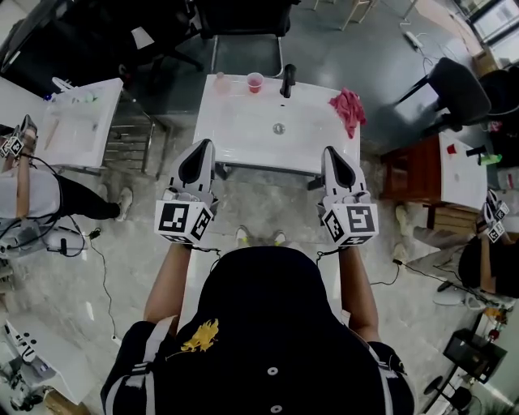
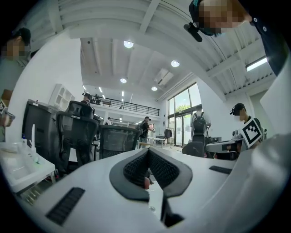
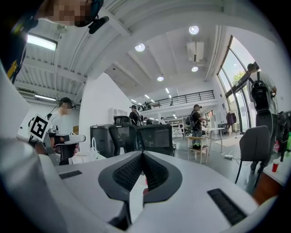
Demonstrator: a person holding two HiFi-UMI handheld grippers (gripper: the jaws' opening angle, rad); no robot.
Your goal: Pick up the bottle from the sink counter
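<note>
A small clear pinkish bottle [image 1: 219,79] stands at the back left of the white sink counter [image 1: 243,130], next to a red cup [image 1: 255,82]. My left gripper [image 1: 203,147] hovers over the counter's front left edge, well short of the bottle. Over the front right edge is my right gripper [image 1: 333,152]. Both point away from me, jaws together and holding nothing. In the left gripper view the gripper [image 2: 148,151] has its dark pads meeting at the tip. In the right gripper view the gripper [image 3: 142,153] looks the same. The jaws hide the bottle in both gripper views.
A black faucet [image 1: 287,81] rises at the counter's back centre, above the drain [image 1: 279,128]. A pink cloth [image 1: 348,109] lies at the right. A second white counter [image 1: 77,121] stands to the left. Black chairs [image 1: 243,20] and people stand around.
</note>
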